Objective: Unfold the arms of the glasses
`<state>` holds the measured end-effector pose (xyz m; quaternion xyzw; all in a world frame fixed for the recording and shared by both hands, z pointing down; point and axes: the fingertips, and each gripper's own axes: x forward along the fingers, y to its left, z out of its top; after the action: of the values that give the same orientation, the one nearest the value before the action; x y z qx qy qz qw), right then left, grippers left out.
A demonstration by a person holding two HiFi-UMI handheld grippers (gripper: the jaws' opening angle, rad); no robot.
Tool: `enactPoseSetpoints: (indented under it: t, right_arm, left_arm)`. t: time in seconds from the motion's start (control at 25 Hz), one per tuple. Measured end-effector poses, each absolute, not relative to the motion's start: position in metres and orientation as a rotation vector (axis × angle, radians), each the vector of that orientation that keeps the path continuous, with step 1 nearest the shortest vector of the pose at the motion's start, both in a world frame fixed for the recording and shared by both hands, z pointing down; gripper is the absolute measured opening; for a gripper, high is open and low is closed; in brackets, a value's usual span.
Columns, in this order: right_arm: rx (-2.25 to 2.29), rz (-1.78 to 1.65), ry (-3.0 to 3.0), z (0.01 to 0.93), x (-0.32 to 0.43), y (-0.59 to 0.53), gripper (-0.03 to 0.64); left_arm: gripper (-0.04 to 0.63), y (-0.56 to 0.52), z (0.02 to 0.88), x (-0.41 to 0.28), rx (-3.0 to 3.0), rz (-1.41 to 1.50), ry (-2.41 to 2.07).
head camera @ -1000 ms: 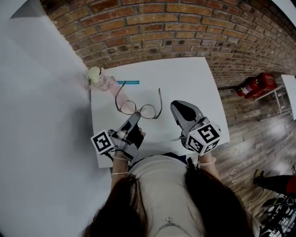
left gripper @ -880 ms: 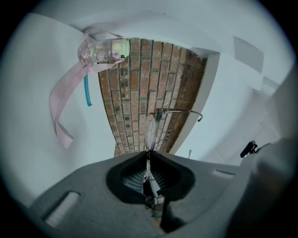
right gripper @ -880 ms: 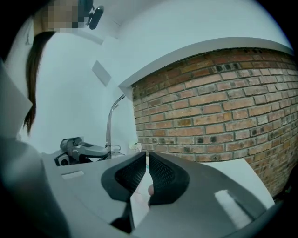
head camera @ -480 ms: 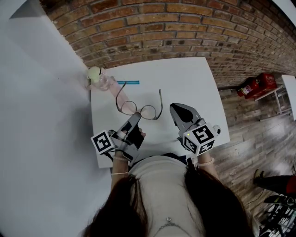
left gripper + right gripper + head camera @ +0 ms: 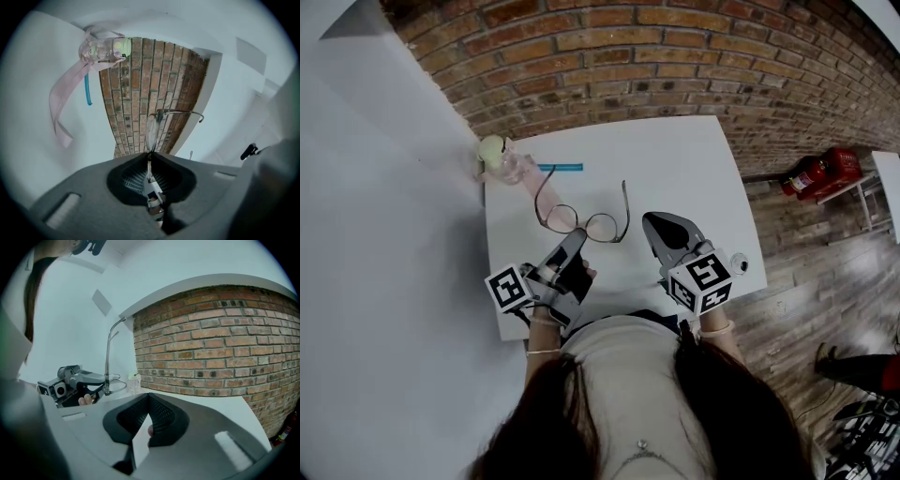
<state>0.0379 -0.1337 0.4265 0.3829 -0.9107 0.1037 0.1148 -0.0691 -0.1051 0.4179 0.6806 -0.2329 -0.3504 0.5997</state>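
The thin-rimmed glasses (image 5: 581, 220) are over the white table (image 5: 675, 159), with both arms spread away from the lenses. My left gripper (image 5: 576, 236) is shut on the frame at the lenses' near edge. In the left gripper view the rim (image 5: 151, 133) runs into my shut left gripper (image 5: 149, 153), and one arm (image 5: 180, 112) points off to the right. My right gripper (image 5: 652, 221) hovers just right of the glasses, shut and holding nothing. The right gripper view shows that shut gripper (image 5: 148, 394), the glasses (image 5: 108, 380) with one arm pointing up, and the left gripper (image 5: 77, 378) behind them.
A small clear bottle (image 5: 499, 153) with a pink strap stands at the table's far left corner, a blue stick (image 5: 560, 168) beside it. A brick wall (image 5: 628, 56) backs the table. On the wooden floor to the right lies a red extinguisher (image 5: 816, 173).
My right gripper has drawn slightly left and back toward the person. The left gripper and the glasses have stayed where they were.
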Motion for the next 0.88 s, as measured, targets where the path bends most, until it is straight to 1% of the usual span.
enactPoseSetpoints:
  t: [0.88]
  right_arm:
    - [1.134,0.319,-2.682,0.4212,0.0426,-0.1338,0.005]
  left_arm:
    - [0.021,-0.1039,0.4157,-0.0657,1.583,-0.805,-0.537]
